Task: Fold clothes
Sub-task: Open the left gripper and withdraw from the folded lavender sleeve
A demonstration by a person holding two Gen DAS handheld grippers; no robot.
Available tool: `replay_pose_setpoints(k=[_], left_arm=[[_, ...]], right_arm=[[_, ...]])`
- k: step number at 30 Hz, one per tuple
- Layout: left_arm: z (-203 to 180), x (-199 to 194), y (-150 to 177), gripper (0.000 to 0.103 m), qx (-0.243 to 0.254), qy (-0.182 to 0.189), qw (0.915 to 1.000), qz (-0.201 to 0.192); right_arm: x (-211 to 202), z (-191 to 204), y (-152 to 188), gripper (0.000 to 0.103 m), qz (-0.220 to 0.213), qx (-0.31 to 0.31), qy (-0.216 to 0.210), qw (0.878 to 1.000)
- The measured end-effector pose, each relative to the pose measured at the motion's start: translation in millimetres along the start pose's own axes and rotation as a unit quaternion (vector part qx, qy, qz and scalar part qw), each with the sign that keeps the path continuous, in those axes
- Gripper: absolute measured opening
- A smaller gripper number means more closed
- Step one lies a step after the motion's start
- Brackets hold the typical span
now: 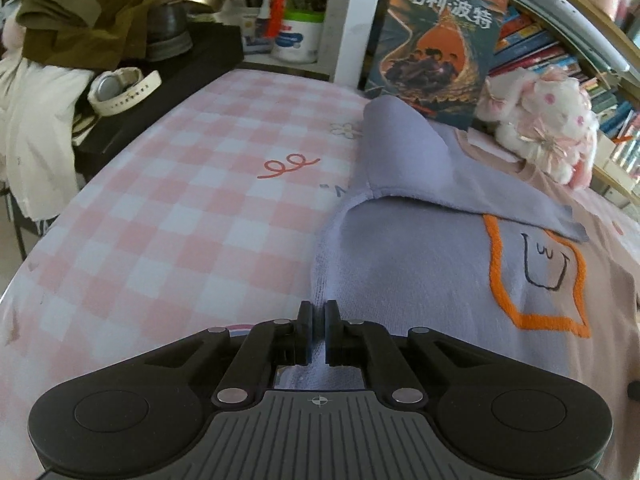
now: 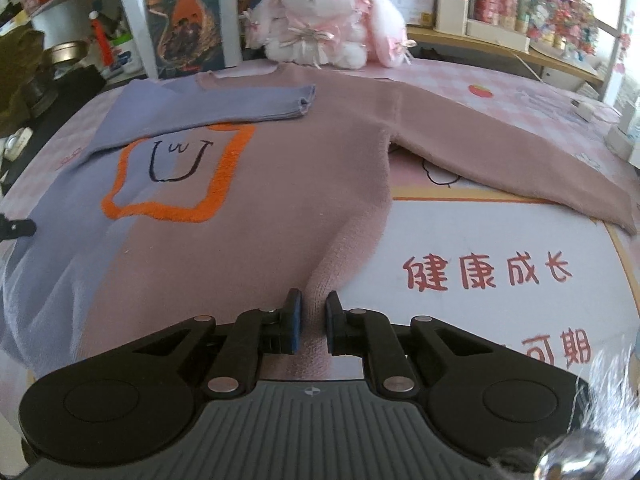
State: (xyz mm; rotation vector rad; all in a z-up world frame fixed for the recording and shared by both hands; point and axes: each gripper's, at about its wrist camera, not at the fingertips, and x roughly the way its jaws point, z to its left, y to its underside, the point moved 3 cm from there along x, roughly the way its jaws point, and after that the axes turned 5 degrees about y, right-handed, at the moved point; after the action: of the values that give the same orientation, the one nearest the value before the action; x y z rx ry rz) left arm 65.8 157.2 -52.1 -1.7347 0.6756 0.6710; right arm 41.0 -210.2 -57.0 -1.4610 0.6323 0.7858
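Sweater (image 2: 280,184) lies flat on the desk (image 1: 160,220) below the plush rabbit (image 2: 320,12), soft and limp, so keep your 2 pinches on its near hem: left hand-held gripper (image 1: 319,332) and right hand-held gripper (image 2: 313,322) are both clenched on knit.

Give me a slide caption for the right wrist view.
Right gripper jaws pinch the hem of a purple-and-pink knit sweater, purple sleeve folded across its chest.
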Motion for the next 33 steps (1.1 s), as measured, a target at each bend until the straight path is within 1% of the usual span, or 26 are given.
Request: replay_pose_setpoints(k=[4, 6, 9, 10, 12, 14, 15, 16, 19, 20, 22, 23, 25, 27, 30, 33], left_arm=[[4.0, 0.4, -0.2, 0.008, 0.008, 0.016, 0.9998, 0.001], [7.1, 0.5, -2.9, 0.010, 0.013, 0.021, 0.9997, 0.009], [6.4, -6.7, -7.5, 0.013, 0.029, 0.020, 0.9993, 0.014], [3.9, -12.4, -9.0, 0.016, 0.039, 0.017, 0.9991, 0.009], [-3.6, -23.7, -9.5, 0.027, 0.059, 0.025, 0.9979, -0.007], [-12.8, -33.0, -6.8, 0.050, 0.077, 0.039, 0.9961, -0.020], [-18.3, -36.3, -4.1, 0.055, 0.086, 0.045, 0.9950, -0.026], [-23.7, -38.6, -1.2, 0.064, 0.094, 0.049, 0.9939, -0.029], [-37.5, -39.0, 7.9, 0.075, 0.107, 0.061, 0.9920, -0.029], [-41.5, -37.4, 11.3, 0.076, 0.110, 0.067, 0.9913, -0.026], [-48.2, -33.3, 17.8, 0.077, 0.122, 0.073, 0.9897, -0.014], [-51.2, -32.0, 20.4, 0.077, 0.129, 0.075, 0.9887, -0.009], [-54.0, -32.1, 22.3, 0.078, 0.137, 0.073, 0.9878, -0.009], [-53.7, -32.9, 23.1, 0.082, 0.134, 0.069, 0.9885, -0.014], [-54.6, -32.5, 24.7, 0.082, 0.115, 0.056, 0.9916, -0.016], [-60.5, -30.4, 28.1, 0.082, 0.097, 0.039, 0.9944, -0.014]], right_arm=[[-1.3, 3.8, 1.4, 0.011, -0.002, 0.009, 0.019, 1.000], [-2.3, 4.9, 1.0, 0.013, 0.000, 0.018, 0.028, 0.999], [-8.4, 5.0, -0.3, 0.025, -0.003, 0.043, 0.038, 0.998], [-12.2, 4.6, -0.8, 0.033, -0.008, 0.055, 0.040, 0.998], [-20.4, 4.8, -1.3, 0.041, -0.019, 0.070, 0.047, 0.996], [-28.3, 5.6, -0.9, 0.043, -0.026, 0.078, 0.060, 0.995], [-31.5, 5.3, -0.4, 0.046, -0.028, 0.082, 0.067, 0.994], [-34.6, 4.5, 0.2, 0.050, -0.030, 0.088, 0.073, 0.993], [-42.0, -1.2, 1.8, 0.057, -0.036, 0.108, 0.090, 0.989], [-43.4, -4.6, 1.8, 0.058, -0.037, 0.114, 0.095, 0.988], [-45.3, -11.8, 0.8, 0.065, -0.039, 0.124, 0.105, 0.986], [-45.5, -17.1, -0.5, 0.066, -0.041, 0.128, 0.111, 0.985], [-44.6, -29.3, -4.4, 0.071, -0.043, 0.136, 0.121, 0.982], [-40.5, -44.9, -10.5, 0.073, -0.043, 0.144, 0.129, 0.980], [-29.9, -75.2, -21.8, 0.074, -0.038, 0.158, 0.139, 0.977], [-15.0, -110.9, -34.0, 0.074, -0.021, 0.172, 0.149, 0.973]])
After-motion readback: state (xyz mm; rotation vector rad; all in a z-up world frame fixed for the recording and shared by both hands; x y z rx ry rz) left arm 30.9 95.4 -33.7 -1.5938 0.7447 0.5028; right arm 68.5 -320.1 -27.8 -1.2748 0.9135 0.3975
